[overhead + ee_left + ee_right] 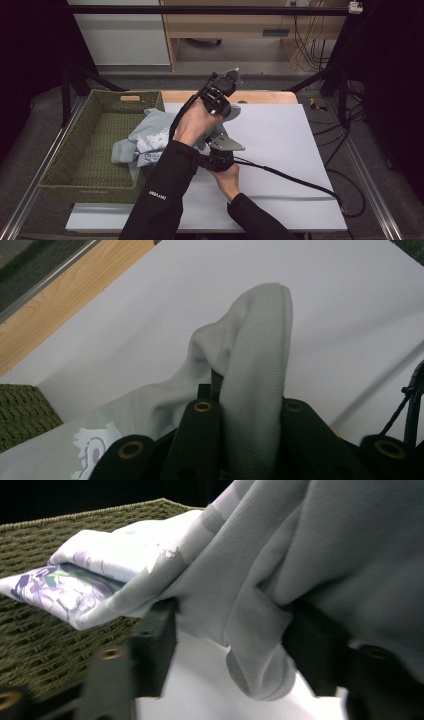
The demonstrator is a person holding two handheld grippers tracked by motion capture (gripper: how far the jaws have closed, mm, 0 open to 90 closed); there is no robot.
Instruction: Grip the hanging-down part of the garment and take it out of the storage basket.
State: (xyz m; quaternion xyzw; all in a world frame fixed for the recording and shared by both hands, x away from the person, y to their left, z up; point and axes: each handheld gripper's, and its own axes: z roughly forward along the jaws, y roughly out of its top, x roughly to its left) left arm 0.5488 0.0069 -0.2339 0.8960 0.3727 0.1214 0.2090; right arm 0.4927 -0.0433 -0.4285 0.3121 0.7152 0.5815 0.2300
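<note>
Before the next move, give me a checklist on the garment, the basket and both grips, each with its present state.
1. Left gripper has the garment: ok, a fold of grey cloth runs up between its jaws.
2. Right gripper has cloth: cannot tell, fabric hangs between its jaws, but they stand apart and no pinch is visible.
3. Garment out of the basket: not ok, in the high view part of it drapes over the basket's right rim.
4. White sheet ahead is free for laying the garment out: ok.
5. Cable away from the cloth: ok, it trails right across the sheet.
</note>
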